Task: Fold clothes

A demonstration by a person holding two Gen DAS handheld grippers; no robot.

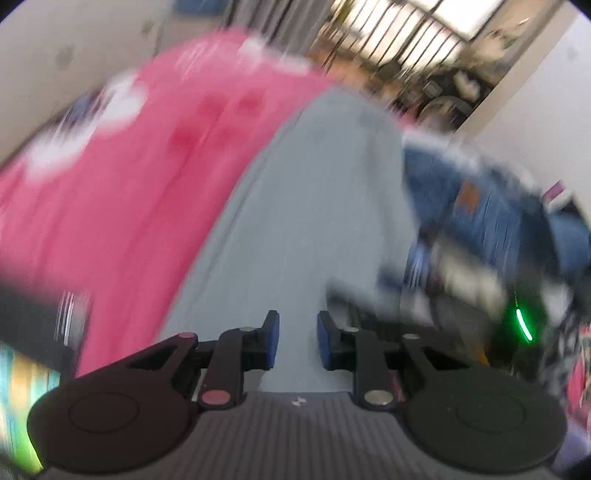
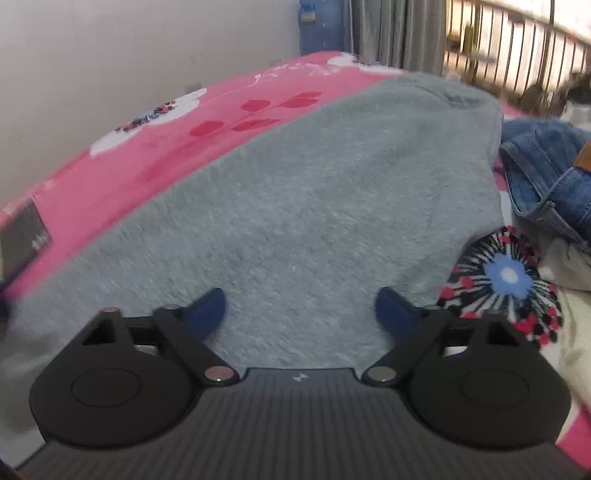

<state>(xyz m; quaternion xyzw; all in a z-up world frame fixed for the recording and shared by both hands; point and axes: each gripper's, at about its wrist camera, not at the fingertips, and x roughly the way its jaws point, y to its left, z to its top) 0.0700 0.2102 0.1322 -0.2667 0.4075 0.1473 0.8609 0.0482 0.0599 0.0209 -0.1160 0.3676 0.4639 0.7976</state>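
The right gripper [image 2: 300, 314] is open wide, with nothing between its blue fingers [image 2: 207, 314]. It hangs just over the near part of the grey fuzzy garment [image 2: 314, 192]. The left gripper [image 1: 297, 338] has a small gap between its blue pads [image 1: 271, 339], and nothing is in that gap. It also looks down at the same grey garment [image 1: 314, 206], but its picture is very blurry.

The grey garment lies spread flat on a pink bed cover [image 2: 155, 147]. It runs from close by the grippers up to a rounded far end. Its left edge runs at a slant across the pink cover. Its right edge goes down next to a round flower print [image 2: 506, 280] on the cover.

To the left of the garment there is a wide strip of bare pink cover with red flowers and white patches. That side has the most free room. Past it stands a pale wall [image 2: 110, 55].

To the right, blue jeans [image 2: 546, 173] lie in a heap just beside the garment's right edge. In the left gripper's view the jeans [image 1: 480, 206] show as a blue blur. Behind the bed there is a curtain [image 2: 399, 33] and a window with bars [image 2: 517, 48].
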